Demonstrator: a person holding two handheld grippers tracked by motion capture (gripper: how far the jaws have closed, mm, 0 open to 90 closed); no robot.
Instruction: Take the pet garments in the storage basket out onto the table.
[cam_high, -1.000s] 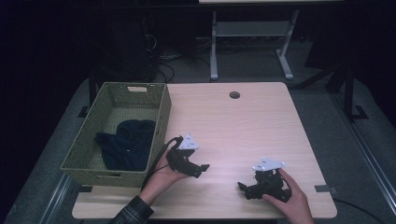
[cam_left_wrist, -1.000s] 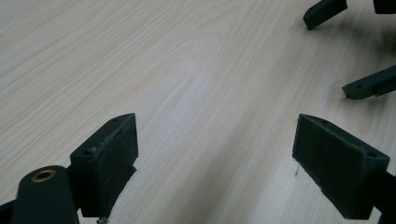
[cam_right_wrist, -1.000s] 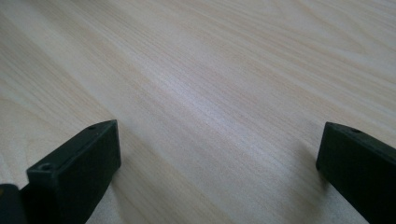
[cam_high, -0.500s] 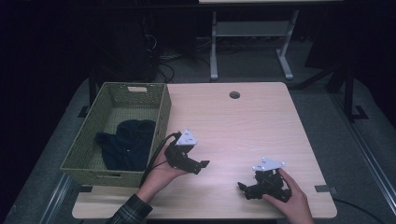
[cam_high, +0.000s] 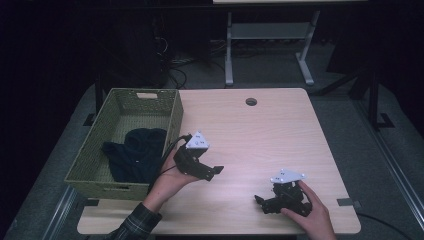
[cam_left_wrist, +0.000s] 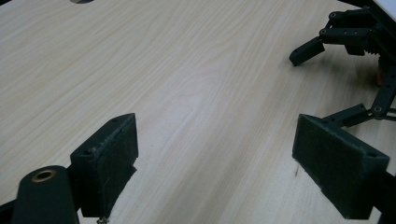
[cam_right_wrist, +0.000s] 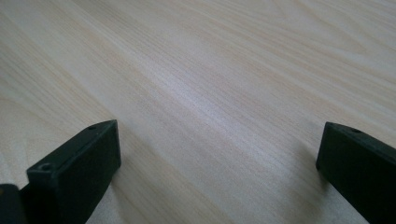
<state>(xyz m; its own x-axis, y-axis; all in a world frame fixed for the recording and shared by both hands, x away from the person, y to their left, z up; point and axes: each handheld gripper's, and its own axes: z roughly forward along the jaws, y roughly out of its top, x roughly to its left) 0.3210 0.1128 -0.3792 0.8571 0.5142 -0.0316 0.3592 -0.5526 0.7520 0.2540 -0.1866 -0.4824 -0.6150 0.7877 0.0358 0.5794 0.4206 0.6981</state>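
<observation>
Both grippers gaped wide, empty; the left gripper (cam_high: 216, 171) (beside the basket (cam_high: 172, 117)) risked snagging its rim reaching the dark cloth (cam_high: 135, 152); the right gripper (cam_high: 260, 202) rested near.

The high view looks from above the person's side, forward and down, and it takes the whole table (cam_high: 260, 135), the green basket (cam_high: 150, 100) at its left edge and the dark floor behind. The left gripper view sits very near the wood, low over the table (cam_left_wrist: 187, 79), and faces across it toward the right gripper (cam_left_wrist: 345, 42), which stands at the top right corner of this view. The right gripper view is even closer and looks flat along the table (cam_right_wrist: 224, 70) between its own jaws. All three views share the light wooden top in the front part of the table.
</observation>
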